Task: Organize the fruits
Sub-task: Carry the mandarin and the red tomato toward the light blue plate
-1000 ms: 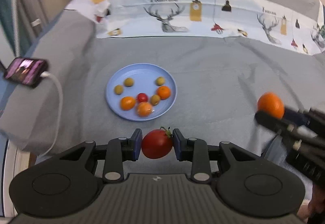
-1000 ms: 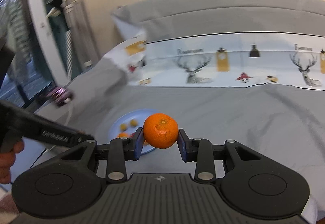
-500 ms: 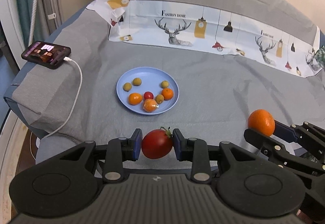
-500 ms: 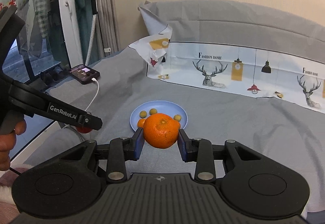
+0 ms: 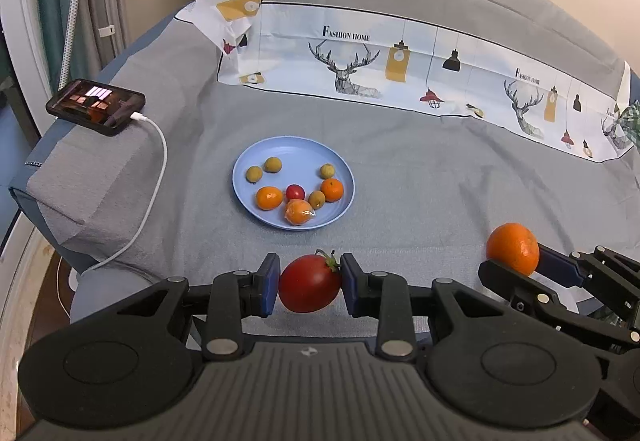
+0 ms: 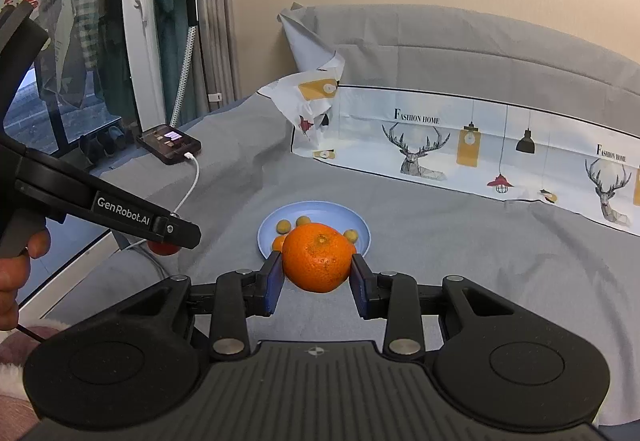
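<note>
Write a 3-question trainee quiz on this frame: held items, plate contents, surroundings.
1. What does each gripper hold?
2. True or false: the blue plate is empty.
3. What lies plugged in on the grey block at the far left: A remote, B phone, C book?

Key
1. Left gripper: red tomato. Right gripper: orange.
2. False: the blue plate already holds small fruits.
3. B, phone, white cable attached.

We see glossy smooth tomato (image 5: 309, 283) | dimpled-skin orange (image 6: 318, 257) | smooth matt plastic-looking plate (image 5: 248, 165) | matt grey cloth sheet (image 5: 420, 177)
</note>
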Demonstrator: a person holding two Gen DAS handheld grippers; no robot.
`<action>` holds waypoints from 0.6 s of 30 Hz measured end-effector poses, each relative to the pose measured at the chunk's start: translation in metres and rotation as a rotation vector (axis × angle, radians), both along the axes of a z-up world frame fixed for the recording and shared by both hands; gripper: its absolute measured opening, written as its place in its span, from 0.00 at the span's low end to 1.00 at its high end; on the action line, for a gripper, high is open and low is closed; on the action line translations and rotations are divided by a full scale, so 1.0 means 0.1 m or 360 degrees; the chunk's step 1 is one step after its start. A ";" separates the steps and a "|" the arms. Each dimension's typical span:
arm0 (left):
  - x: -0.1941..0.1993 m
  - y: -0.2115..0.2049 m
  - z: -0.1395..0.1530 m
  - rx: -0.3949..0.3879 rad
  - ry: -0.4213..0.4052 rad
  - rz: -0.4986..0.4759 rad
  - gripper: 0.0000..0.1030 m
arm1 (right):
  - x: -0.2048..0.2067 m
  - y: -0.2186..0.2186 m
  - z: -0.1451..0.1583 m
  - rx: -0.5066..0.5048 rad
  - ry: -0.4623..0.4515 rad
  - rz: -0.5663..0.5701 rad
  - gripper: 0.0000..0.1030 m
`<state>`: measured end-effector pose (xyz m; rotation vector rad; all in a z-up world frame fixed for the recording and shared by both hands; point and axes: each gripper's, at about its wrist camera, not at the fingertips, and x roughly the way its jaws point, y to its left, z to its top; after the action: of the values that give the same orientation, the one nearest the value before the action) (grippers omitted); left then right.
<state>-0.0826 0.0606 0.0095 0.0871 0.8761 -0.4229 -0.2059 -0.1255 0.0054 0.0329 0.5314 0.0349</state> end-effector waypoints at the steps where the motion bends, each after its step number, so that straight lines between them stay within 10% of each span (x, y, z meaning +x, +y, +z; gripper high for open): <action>1: 0.01 0.00 -0.01 0.0001 0.0004 0.0001 0.35 | 0.01 0.00 -0.01 0.0001 0.0005 0.0000 0.36; 18: 0.39 -0.03 -0.15 0.0047 0.0076 0.0053 0.35 | 0.32 0.00 -0.11 -0.0013 0.0116 0.0021 0.36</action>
<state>-0.0432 0.0572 -0.0050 0.0897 0.9297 -0.3824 -0.1744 -0.1257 -0.0059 0.0228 0.6046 0.0446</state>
